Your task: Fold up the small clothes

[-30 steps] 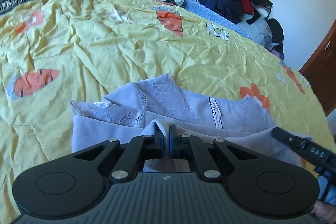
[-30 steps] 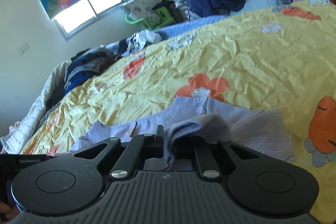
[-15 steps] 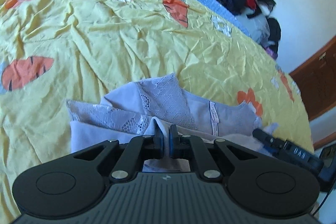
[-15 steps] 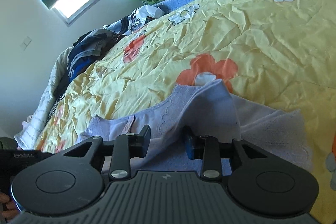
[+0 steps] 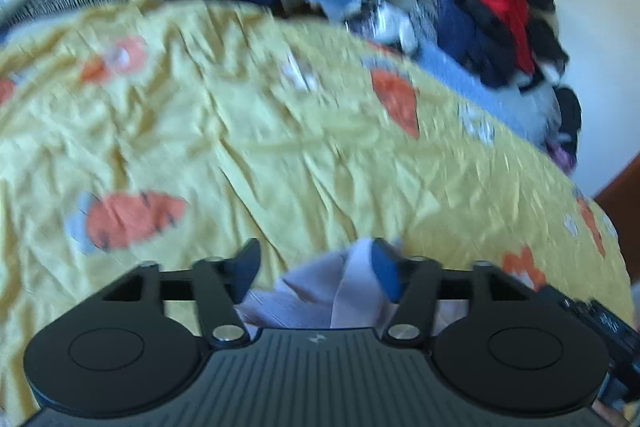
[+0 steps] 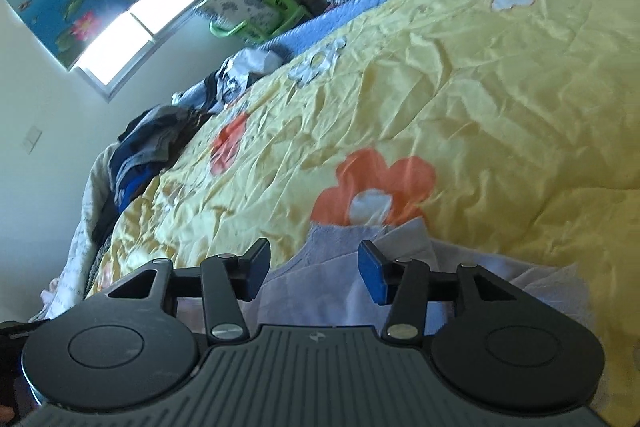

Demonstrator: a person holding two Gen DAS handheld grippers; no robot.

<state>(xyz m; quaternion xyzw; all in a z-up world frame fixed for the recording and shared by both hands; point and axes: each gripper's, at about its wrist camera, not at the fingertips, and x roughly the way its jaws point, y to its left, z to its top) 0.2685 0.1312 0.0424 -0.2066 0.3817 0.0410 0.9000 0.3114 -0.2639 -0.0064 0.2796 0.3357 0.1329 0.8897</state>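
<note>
A small pale lilac garment with lace trim lies folded on the yellow bedspread, close under both grippers. My left gripper is open above it; a fold of the cloth stands up between the jaws and touches the right pad. The left wrist view is blurred. My right gripper is open and empty just above the same garment, whose edge lies between the fingers. The right gripper's body shows at the lower right of the left wrist view.
Piles of dark, blue and red clothes line the far edge of the bed, with a green basket and another dark pile near the window. A wooden door stands at right.
Both grippers have opened and let go of the garment: the right one first, then the left. Both have pulled back and tilted up, so less cloth shows.
</note>
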